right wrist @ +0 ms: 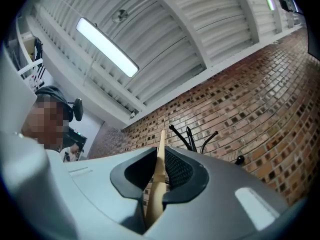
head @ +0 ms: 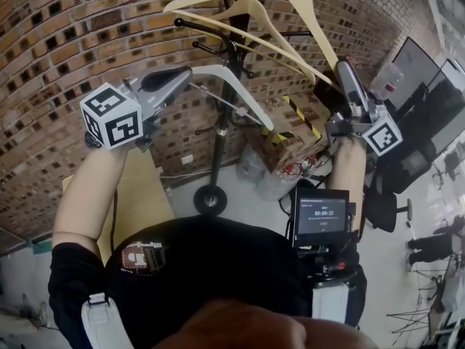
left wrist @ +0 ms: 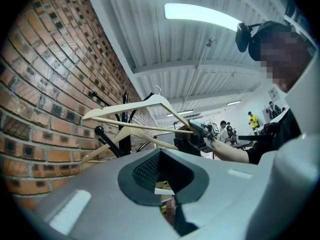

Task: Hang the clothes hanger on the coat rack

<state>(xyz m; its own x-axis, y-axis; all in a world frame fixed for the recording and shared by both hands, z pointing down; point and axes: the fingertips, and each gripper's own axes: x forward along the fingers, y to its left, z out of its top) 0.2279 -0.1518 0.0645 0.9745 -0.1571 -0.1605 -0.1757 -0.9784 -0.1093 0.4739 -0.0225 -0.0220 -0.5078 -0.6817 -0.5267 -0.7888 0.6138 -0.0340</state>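
The right gripper (head: pixel 341 67) is shut tight on the thin end of a wooden hanger (head: pixel 314 20). It holds the hanger up high, close to the top of the black coat rack (head: pixel 221 115). The hanger's metal hook (left wrist: pixel 157 90) looks to be in the air and not on a peg yet.

The left gripper (head: pixel 185 75) looks shut on the end of a white hanger (head: pixel 240 97), held lower down and beside the rack pole.

What could go wrong? The wooden hanger is held only by one tip, so it could tip or swing. Then its hook might miss the peg. If the gripper lets go too soon, the hanger would fall to the floor.

Another hanger (left wrist: pixel 150 139) sits right by the rack pegs. A bump from the wooden one could knock it off.

The rack has a wheel (head: pixel 211 198) at the bottom, so I think a hard push could make it roll away.
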